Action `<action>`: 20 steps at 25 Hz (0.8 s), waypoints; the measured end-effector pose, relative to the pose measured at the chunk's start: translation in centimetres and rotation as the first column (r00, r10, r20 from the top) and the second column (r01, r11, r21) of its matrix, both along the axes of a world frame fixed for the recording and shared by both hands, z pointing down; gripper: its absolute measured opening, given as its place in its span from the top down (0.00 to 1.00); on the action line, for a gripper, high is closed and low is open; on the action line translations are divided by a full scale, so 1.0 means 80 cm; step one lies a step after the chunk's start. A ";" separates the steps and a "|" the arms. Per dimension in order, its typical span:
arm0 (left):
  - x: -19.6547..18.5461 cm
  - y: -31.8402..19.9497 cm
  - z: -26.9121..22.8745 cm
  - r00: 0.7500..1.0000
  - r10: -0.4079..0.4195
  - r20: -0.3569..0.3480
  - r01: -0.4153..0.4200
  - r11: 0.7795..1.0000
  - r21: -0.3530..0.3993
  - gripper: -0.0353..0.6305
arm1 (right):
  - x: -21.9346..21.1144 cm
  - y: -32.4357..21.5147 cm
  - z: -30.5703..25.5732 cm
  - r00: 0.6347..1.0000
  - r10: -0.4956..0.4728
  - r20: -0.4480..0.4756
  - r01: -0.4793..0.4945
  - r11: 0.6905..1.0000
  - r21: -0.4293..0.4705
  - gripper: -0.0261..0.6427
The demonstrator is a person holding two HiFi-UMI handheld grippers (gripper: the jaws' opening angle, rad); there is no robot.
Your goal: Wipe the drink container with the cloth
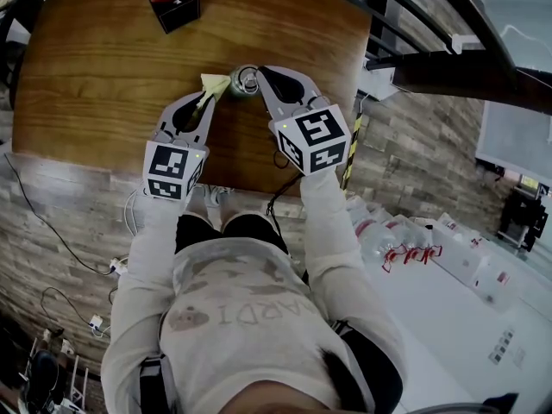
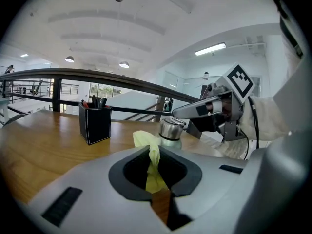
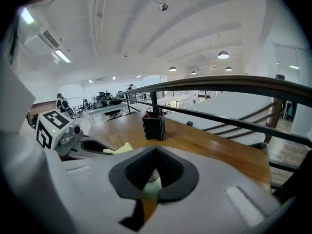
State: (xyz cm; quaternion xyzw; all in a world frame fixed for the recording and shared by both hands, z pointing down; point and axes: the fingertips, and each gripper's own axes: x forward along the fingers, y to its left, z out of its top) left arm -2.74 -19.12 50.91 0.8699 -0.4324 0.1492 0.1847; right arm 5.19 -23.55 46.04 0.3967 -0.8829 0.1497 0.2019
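Observation:
The drink container [image 1: 246,80], a pale bottle with a steel cap, stands near the table's front edge. My right gripper [image 1: 259,76] is shut on it; the bottle [image 3: 153,180] shows in the hollow between the jaws in the right gripper view. My left gripper [image 1: 207,100] is shut on a yellow cloth [image 1: 214,84], whose free end touches the bottle's left side. In the left gripper view the cloth [image 2: 153,165] runs up between the jaws toward the bottle [image 2: 170,130], with the right gripper [image 2: 181,112] reaching over its cap. The right gripper view shows the cloth [image 3: 119,149] to the left.
A black pen holder [image 1: 172,0] stands at the back of the wooden table [image 1: 95,76]. A dark railing [image 3: 219,84] runs behind the table. To the right, off the table's edge, lie wrapped packages [image 1: 405,240] on a white surface.

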 end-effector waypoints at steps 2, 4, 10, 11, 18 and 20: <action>0.008 -0.003 0.006 1.000 0.005 -0.006 -0.005 1.000 -0.002 0.90 | 0.000 0.000 0.000 1.000 -0.001 -0.003 0.001 1.000 0.001 0.95; 0.020 -0.002 0.008 0.999 0.041 -0.017 -0.041 0.999 0.003 0.90 | 0.000 0.000 0.001 1.000 -0.001 -0.005 0.001 1.000 0.002 0.95; 0.048 0.000 0.013 0.992 0.121 -0.034 -0.120 0.993 0.015 0.90 | 0.000 -0.002 0.001 1.000 -0.005 -0.015 0.005 1.000 0.008 0.95; 0.050 0.000 0.013 0.991 0.125 -0.040 -0.124 0.992 0.016 0.90 | 0.000 -0.002 0.002 1.000 -0.006 -0.016 0.006 1.000 0.009 0.95; 0.057 0.008 0.017 0.983 0.177 -0.051 -0.176 0.984 0.021 0.90 | 0.000 -0.002 0.003 1.000 -0.008 0.003 0.008 1.000 0.005 0.95; 0.061 0.009 0.014 0.980 0.190 -0.056 -0.189 0.982 0.026 0.90 | -0.001 -0.002 0.003 1.000 -0.009 0.007 0.009 1.000 0.005 0.95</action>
